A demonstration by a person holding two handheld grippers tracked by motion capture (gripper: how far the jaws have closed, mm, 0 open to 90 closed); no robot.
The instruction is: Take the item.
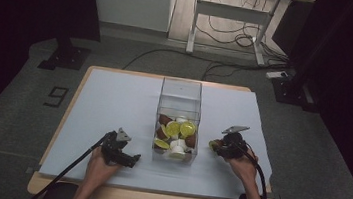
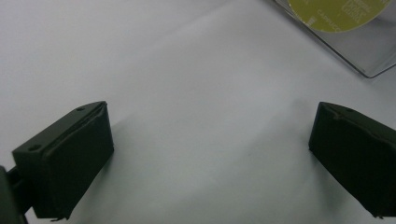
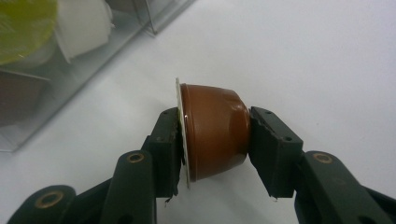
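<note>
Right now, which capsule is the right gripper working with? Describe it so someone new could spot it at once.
Start at the clear box in the middle of the white table cover; just to its right sits the right gripper. Clamped between its jaws is a brown capsule, lying sideways with its foil lid against one jaw. Unlike the brown, white and yellow-lidded capsules beside it, this one is outside the box.

The clear box and its yellow-lidded capsule are cut off by the picture's edge.

High view overhead, gripper views close, all sharing clear box
</note>
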